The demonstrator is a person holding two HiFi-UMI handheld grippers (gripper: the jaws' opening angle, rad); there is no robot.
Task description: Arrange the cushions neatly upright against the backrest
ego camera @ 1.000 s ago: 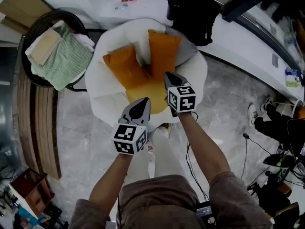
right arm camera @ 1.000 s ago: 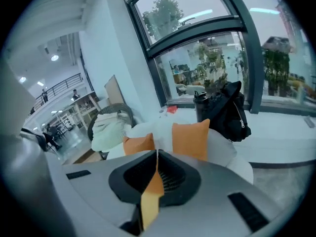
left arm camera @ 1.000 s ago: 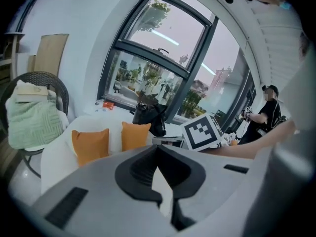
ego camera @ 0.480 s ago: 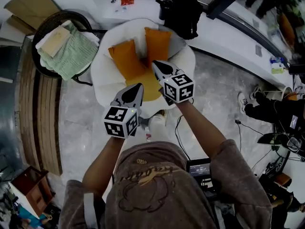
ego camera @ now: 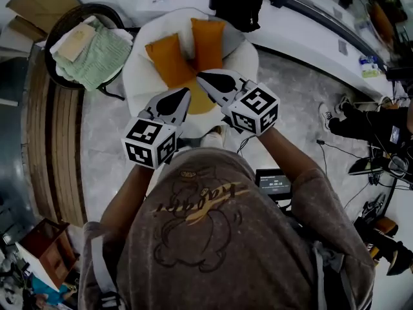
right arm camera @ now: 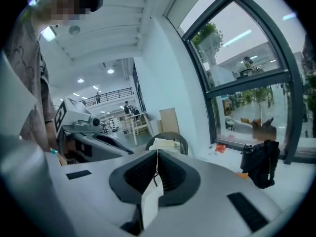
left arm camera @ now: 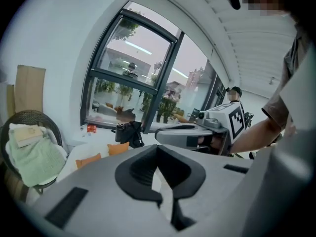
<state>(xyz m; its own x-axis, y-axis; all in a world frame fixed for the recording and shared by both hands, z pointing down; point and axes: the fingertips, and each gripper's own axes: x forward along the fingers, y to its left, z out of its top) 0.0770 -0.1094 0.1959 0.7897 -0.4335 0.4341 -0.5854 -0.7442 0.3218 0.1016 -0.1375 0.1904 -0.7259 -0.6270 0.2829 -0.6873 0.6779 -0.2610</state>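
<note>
Two orange cushions [ego camera: 169,57] [ego camera: 208,39] stand upright against the backrest of the round white armchair [ego camera: 139,82]. A third orange cushion [ego camera: 197,102] lies flat on the seat, partly hidden by my grippers. My left gripper [ego camera: 184,94] and right gripper [ego camera: 201,77] hang side by side high above the seat, both shut and empty. In the left gripper view the shut jaws [left arm camera: 158,149] point over the two cushions [left arm camera: 89,160], with the right gripper [left arm camera: 197,131] beside them. The right gripper view shows its shut jaws [right arm camera: 157,154] and the left gripper [right arm camera: 86,127].
A wicker chair [ego camera: 77,19] piled with green and white towels [ego camera: 97,53] stands left of the armchair. A black bag [ego camera: 235,4] sits on the white ledge behind it. A small screen [ego camera: 274,182] and cables lie on the floor at right, near a seated person's legs [ego camera: 352,124].
Both grippers have risen toward the head camera and away from the seat. The armchair looks smaller and farther off, and the person's torso now fills the lower frame.
</note>
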